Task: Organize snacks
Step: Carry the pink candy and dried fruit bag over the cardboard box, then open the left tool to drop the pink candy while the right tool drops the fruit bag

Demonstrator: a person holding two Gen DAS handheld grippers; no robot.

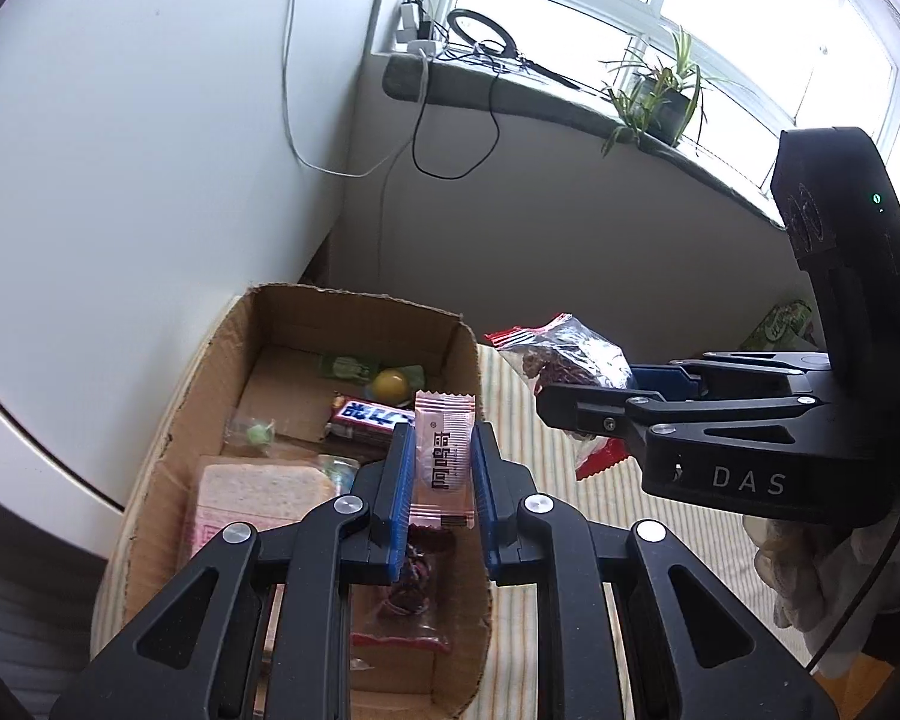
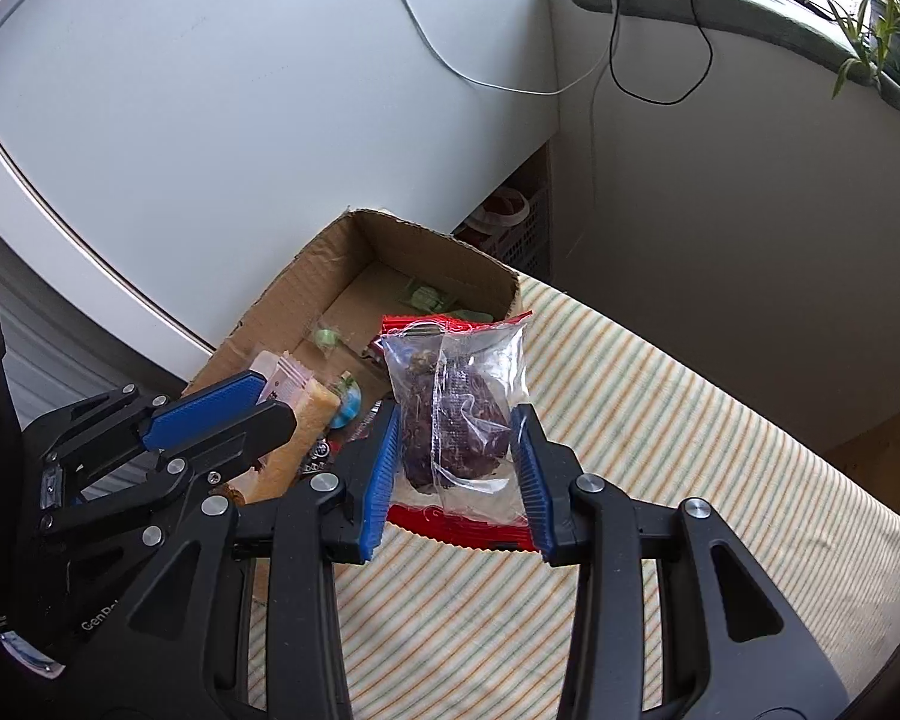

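My left gripper [image 1: 444,438] is shut on a pink snack packet [image 1: 443,456] and holds it above the open cardboard box [image 1: 162,480]. The box holds a bread pack [image 1: 264,495], a blue-white bar [image 1: 369,417], a yellow ball candy [image 1: 390,385] and other small snacks. My right gripper [image 2: 457,420] is shut on a clear bag of dark dried fruit with red ends [image 2: 459,408], held above the striped cloth just right of the box [image 2: 336,258]. The right gripper with its bag also shows in the left wrist view [image 1: 570,402].
The box sits at the left end of a table with a striped cloth [image 2: 660,450]. A white wall panel [image 1: 120,150] stands behind it. A windowsill with cables, a charger and a potted plant [image 1: 660,96] runs at the back. A green packet [image 1: 780,324] lies far right.
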